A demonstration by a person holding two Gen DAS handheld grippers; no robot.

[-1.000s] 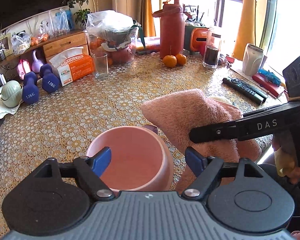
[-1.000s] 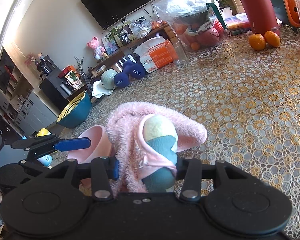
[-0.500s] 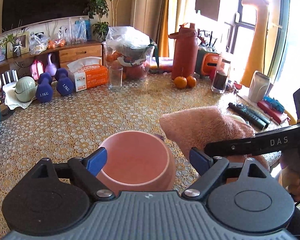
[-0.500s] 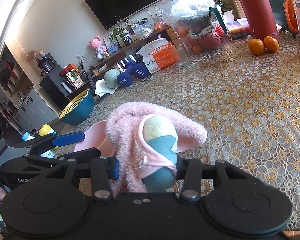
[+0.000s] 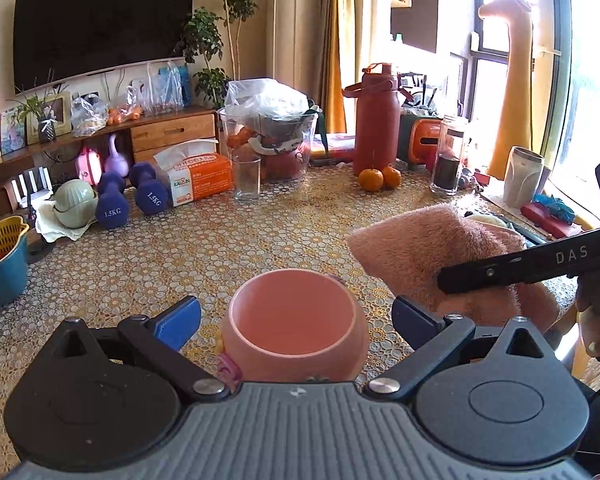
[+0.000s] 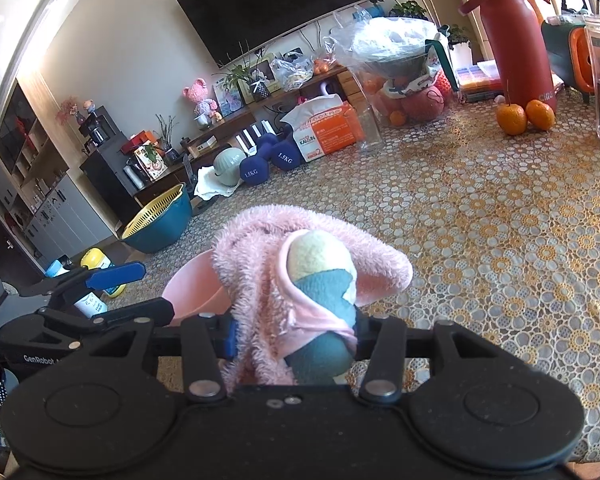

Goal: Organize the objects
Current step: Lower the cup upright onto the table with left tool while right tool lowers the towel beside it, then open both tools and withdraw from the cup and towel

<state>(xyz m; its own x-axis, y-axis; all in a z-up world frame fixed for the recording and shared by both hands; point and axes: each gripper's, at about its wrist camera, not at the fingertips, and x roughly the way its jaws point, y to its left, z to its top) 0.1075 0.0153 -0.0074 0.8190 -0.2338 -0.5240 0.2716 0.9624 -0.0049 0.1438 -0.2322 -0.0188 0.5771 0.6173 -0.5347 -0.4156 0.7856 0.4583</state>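
A pink cup [image 5: 296, 320] stands on the patterned table near its front edge, between the blue-padded fingers of my open left gripper [image 5: 296, 318], which do not touch it. My right gripper [image 6: 294, 338] is shut on a fluffy pink plush toy [image 6: 276, 264] with a yellow and teal part [image 6: 320, 276]. It holds the toy just right of the cup. The toy [image 5: 432, 252] and the right gripper's black finger [image 5: 520, 264] show at the right of the left wrist view. The cup [image 6: 192, 292] shows partly behind the toy in the right wrist view.
At the table's far side stand blue dumbbells [image 5: 128, 196], a tissue box [image 5: 196, 176], a glass [image 5: 246, 178], a bagged fruit bowl [image 5: 272, 140], a red flask [image 5: 376, 120], two oranges [image 5: 380, 178] and a jar [image 5: 448, 160]. A blue basket [image 5: 0, 264] stands at the left.
My left gripper has pulled back and tilted up, so the cup sits lower and farther from it. The right gripper still holds the toy beside the cup.
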